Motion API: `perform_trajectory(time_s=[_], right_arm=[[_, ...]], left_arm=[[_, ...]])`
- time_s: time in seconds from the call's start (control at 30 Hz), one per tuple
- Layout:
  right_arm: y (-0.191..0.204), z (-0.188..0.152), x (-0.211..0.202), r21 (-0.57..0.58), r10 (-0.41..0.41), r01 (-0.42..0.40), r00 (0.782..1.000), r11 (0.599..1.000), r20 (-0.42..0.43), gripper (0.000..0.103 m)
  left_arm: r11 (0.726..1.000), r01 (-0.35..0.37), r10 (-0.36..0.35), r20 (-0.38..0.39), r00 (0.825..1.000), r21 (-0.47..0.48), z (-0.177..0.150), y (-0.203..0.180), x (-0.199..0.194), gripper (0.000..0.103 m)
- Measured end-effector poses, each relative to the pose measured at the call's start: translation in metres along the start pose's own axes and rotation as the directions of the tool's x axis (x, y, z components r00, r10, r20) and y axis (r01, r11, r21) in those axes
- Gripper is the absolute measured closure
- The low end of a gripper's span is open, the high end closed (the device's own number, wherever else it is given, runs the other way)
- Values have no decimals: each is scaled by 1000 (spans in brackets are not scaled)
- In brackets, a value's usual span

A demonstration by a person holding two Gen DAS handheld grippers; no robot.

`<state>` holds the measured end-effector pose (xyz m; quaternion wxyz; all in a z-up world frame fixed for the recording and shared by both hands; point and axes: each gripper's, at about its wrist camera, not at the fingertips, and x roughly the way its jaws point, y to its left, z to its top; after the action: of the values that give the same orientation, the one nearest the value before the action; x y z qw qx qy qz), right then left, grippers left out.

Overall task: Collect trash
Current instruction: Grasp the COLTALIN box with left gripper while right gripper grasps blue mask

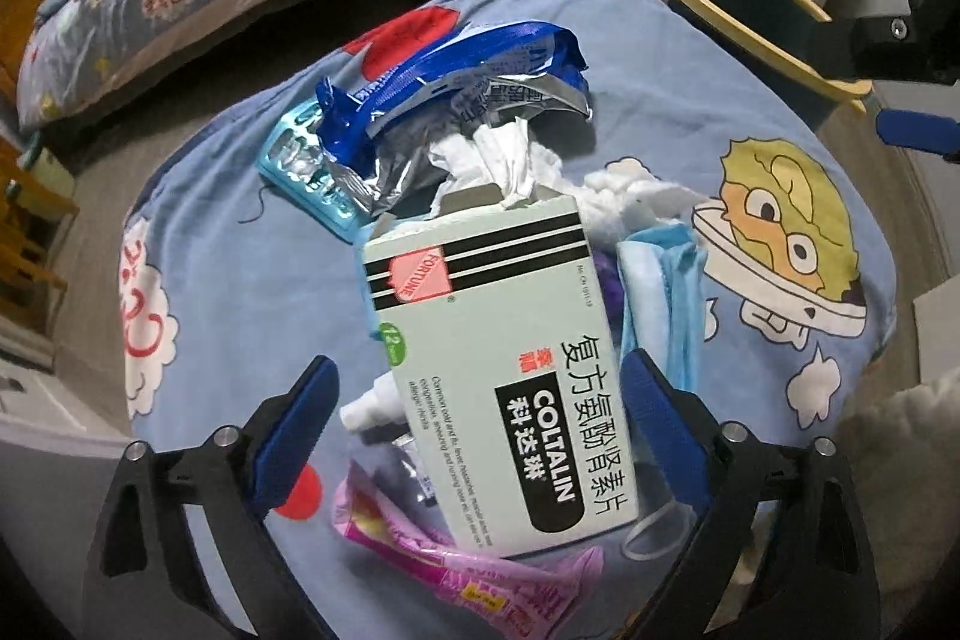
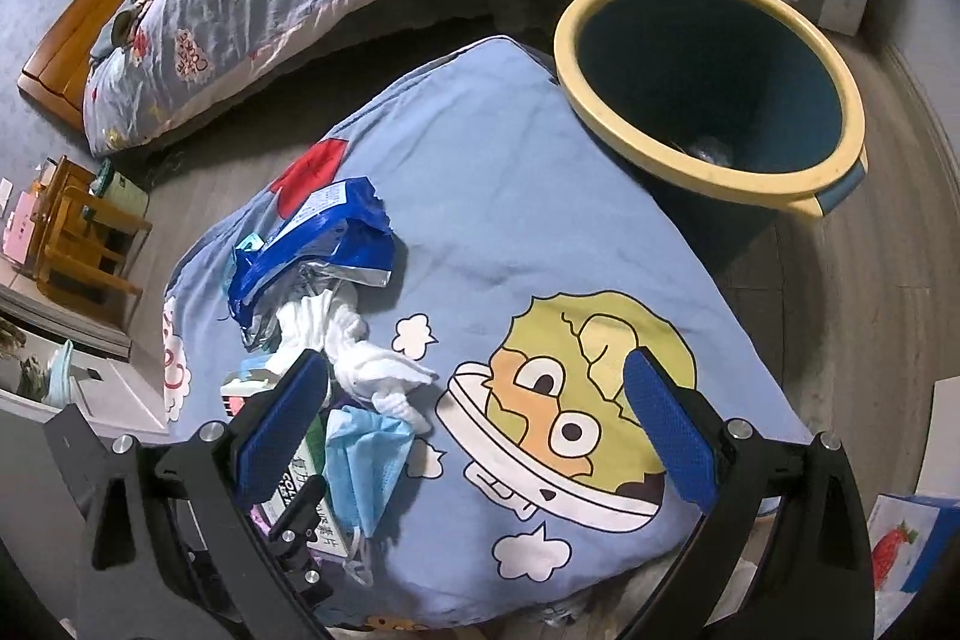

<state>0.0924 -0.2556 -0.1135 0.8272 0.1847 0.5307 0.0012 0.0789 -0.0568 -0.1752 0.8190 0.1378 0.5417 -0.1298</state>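
- While I line up the grab, my left gripper (image 1: 477,400) stands wide, angled steeply down over the trash pile on the blue cartoon cushion (image 1: 240,250).
- Between its blue pads lies the medicine box (image 1: 498,370); its long axis runs away from me, roughly in line with the fingers, and its near end sits between the tips. I see a gap on the left side; on the right the pad looks close to the box edge, and I cannot tell whether it touches.
- Around the box: a pink wrapper (image 1: 468,562) under its near end, a blue foil bag (image 1: 456,76) and white tissue (image 1: 498,160) beyond its far end, a blue face mask (image 1: 660,298) on its right.
- My right gripper (image 2: 480,418) also stands wide with nothing between its pads; it hangs over the bare cartoon print, the mask and the tissue just beside its left finger.
- The bin (image 2: 708,100) stands against the cushion's far right corner, nearer my right hand.
- I judge the left hand best placed: squeezing across the box's short width should take it.
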Motion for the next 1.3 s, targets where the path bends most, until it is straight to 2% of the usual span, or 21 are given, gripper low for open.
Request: perform_trajectory(time_s=[0.03,0.07,0.17,0.2,0.23,0.27,0.33,0.37,0.5,0.57,0.63,0.73,0.83,0.9,0.93,0.97,1.0,1.13,1.23,1.3], right_arm=[[2,0,2,-6,2,-2,1000,1000,-5,6],[3,0,4,-11,2,-2,1000,1000,-9,6],[9,-3,11,-39,0,-1,1000,999,-25,6],[11,-4,14,-50,-2,0,999,999,-32,7],[13,-6,18,-62,-1,-2,999,998,-43,8],[15,-7,21,-70,1,-5,998,998,-55,12],[18,-11,26,-78,13,-19,997,997,-80,17],[20,-13,29,-84,21,-29,996,996,-91,21],[31,-20,34,-114,30,-44,992,993,-122,24],[37,-28,37,-126,41,-60,988,990,-147,25],[42,-36,41,-138,48,-73,984,988,-174,25],[49,-46,56,-163,50,-87,974,983,-221,30],[47,-48,68,-148,66,-108,963,983,-262,55],[47,-45,68,-135,90,-130,960,982,-265,91],[46,-43,66,-129,97,-133,962,983,-257,94],[45,-41,63,-118,101,-133,965,984,-242,95],[43,-37,59,-110,105,-133,968,985,-227,96],[37,-25,46,-92,97,-113,982,989,-160,96],[31,-20,40,-89,85,-97,988,991,-131,96],[31,-19,37,-91,85,-96,990,991,-116,96]], left_arm=[[1000,19,-19,-2,1000,-7,1,2,0,27],[999,42,-42,-1,999,-18,2,6,0,27],[998,25,-25,4,1000,-56,4,19,-4,30],[996,34,-33,6,999,-84,5,26,-6,35],[993,49,-48,17,999,-106,5,31,-10,54],[989,70,-67,28,997,-130,7,37,-14,60],[980,91,-84,46,995,-177,10,51,-21,86],[977,89,-81,45,996,-192,10,56,-22,89],[962,100,-94,35,995,-254,9,72,-19,88],[964,113,-108,34,994,-243,7,67,-21,82],[969,109,-104,36,994,-222,7,63,-23,65],[974,99,-93,37,995,-205,8,61,-22,65],[973,96,-92,30,995,-208,8,62,-21,65],[976,91,-87,28,996,-199,8,61,-21,63],[977,87,-84,27,996,-195,7,59,-20,57],[978,85,-82,27,996,-192,7,59,-20,53],[979,88,-83,31,996,-185,6,57,-20,44],[983,96,-92,29,995,-159,7,45,-18,27],[991,69,-70,2,998,-110,6,29,-10,23],[998,25,-26,-23,999,-59,4,14,-2,20]])
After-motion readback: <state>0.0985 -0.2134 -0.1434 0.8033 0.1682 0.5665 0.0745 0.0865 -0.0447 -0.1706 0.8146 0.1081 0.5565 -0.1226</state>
